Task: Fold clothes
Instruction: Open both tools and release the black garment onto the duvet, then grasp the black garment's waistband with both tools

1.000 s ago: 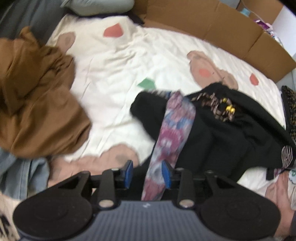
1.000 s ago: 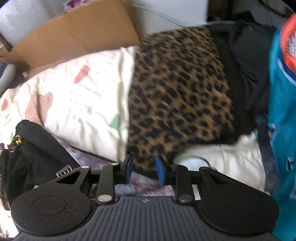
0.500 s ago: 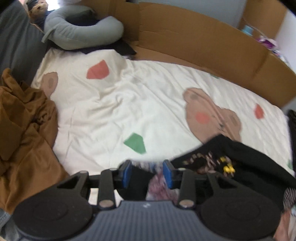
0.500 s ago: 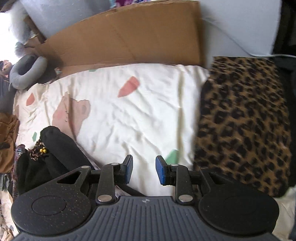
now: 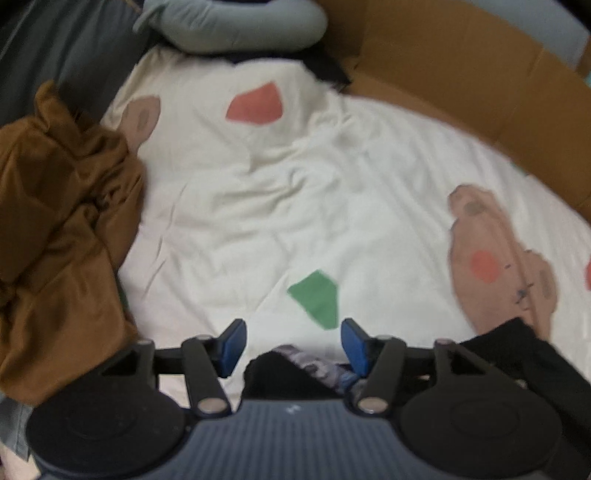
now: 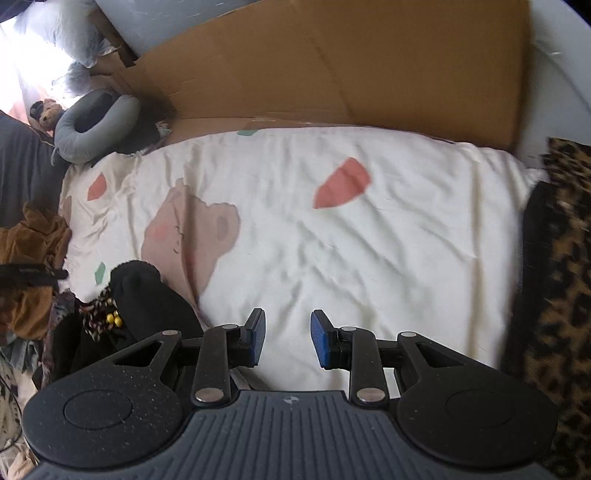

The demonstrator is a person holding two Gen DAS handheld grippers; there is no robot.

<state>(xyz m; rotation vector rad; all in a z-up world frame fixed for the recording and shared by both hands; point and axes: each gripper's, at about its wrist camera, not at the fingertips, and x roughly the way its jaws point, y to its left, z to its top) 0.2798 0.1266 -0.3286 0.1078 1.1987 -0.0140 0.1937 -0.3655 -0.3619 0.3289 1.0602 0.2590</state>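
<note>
A black garment [image 5: 275, 374] with a patterned purple strip [image 5: 314, 363] lies at the near edge of the cream bedsheet [image 5: 295, 192], just below my left gripper [image 5: 293, 345], which is open and empty above it. In the right wrist view the same black garment [image 6: 147, 299] with beaded trim sits to the lower left, and my right gripper [image 6: 287, 338] hovers open over the bare sheet [image 6: 369, 258] beside it, holding nothing.
A crumpled brown garment [image 5: 59, 229] is heaped at the left of the bed. A grey neck pillow [image 5: 229, 22] lies at the head. Cardboard panels [image 6: 332, 62] line the far side. A leopard-print cloth [image 6: 554, 295] covers the right end.
Both grippers swung up and toward the head of the bed, so the black garment dropped low in both views. My left gripper's fingers spread wider; the right's also opened somewhat.
</note>
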